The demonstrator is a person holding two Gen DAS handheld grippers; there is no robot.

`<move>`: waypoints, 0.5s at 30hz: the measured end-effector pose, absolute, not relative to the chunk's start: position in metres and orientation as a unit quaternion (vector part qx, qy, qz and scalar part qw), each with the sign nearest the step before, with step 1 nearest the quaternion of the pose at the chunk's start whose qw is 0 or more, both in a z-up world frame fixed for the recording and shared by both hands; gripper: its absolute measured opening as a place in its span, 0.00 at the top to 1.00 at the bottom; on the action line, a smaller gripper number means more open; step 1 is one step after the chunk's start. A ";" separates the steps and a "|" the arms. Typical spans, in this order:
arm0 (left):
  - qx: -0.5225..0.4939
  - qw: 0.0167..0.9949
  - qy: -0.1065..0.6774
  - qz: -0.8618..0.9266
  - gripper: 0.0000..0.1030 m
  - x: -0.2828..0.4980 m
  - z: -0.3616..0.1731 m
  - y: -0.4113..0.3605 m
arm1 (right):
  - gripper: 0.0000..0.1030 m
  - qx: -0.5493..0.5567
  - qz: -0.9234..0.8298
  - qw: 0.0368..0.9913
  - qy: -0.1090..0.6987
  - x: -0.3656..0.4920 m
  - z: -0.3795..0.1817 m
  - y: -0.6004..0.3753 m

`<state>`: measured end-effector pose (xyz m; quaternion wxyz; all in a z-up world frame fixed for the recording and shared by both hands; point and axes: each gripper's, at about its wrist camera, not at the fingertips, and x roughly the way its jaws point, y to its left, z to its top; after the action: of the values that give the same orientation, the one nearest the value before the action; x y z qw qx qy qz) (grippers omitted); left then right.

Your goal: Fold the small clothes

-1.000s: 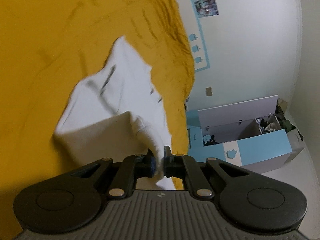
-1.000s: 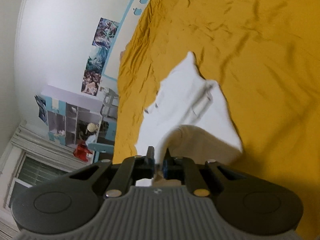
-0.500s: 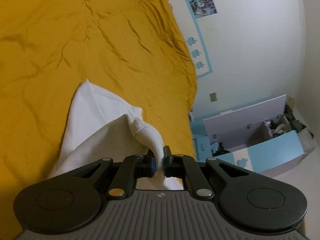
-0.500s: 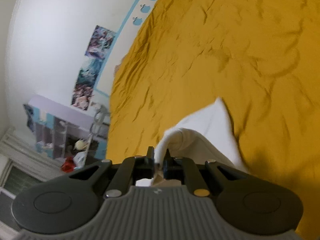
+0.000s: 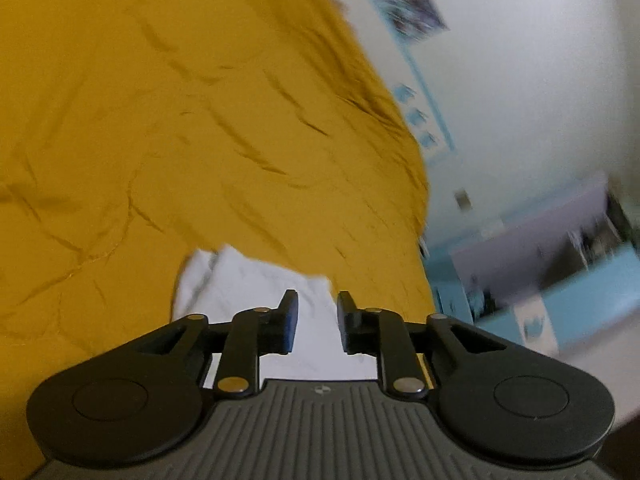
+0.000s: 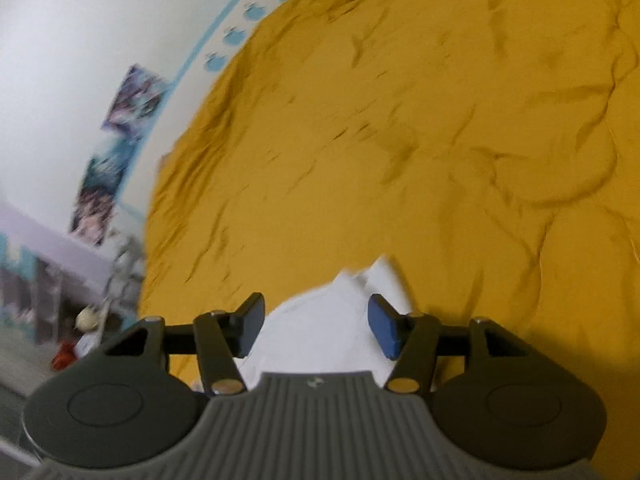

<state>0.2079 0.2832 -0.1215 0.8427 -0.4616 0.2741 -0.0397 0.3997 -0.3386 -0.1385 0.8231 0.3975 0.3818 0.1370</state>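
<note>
The left gripper (image 5: 314, 322) is seen with its jaws parted and opening. A narrow gap stands between the blue pads (image 5: 291, 326), and neither pad is pressed on anything. The white garment (image 5: 248, 292) lies just ahead of and below this gripper, spread on the yellow sheet (image 5: 160, 120); part of it is seen through the gap and under the fingers, but it is not gripped. Its far edge reaches a little way beyond the fingertips and to their left. Off to the right of the gripper, past the sheet's edge, a white wall (image 5: 520, 80) with a poster (image 5: 412, 12) and a pale blue cabinet (image 5: 560, 280) are seen, all blurred.

The right gripper (image 6: 316, 322) is seen with its jaws wide apart and opening. The garment (image 6: 320, 332) lies between and below its fingers, a creased corner rising just ahead of the right pad (image 6: 384, 330). No pad is closed on the cloth; whether the cloth brushes the right pad cannot be told. The sheet (image 6: 400, 120) fills the view ahead and to the right of this gripper. To its left, posters (image 6: 120, 128) on the wall and shelves (image 6: 48, 292) are seen, blurred.
</note>
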 end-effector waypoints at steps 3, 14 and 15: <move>-0.427 0.855 0.290 -0.053 0.54 0.158 -0.110 0.252 | 0.44 0.369 0.181 0.829 0.380 0.348 -0.119 -0.334; -0.554 0.762 0.335 -0.016 0.50 0.034 -0.189 0.202 | 0.36 0.409 0.171 0.794 0.415 0.199 -0.148 -0.353; -0.563 0.758 0.330 -0.009 0.50 0.036 -0.196 0.208 | 0.36 0.417 0.165 0.788 0.421 0.192 -0.153 -0.354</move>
<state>0.0364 0.2077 -0.1962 0.7577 -0.5628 0.3304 -0.0087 0.1922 -0.3541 -0.1528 0.7883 0.4171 0.4212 0.1649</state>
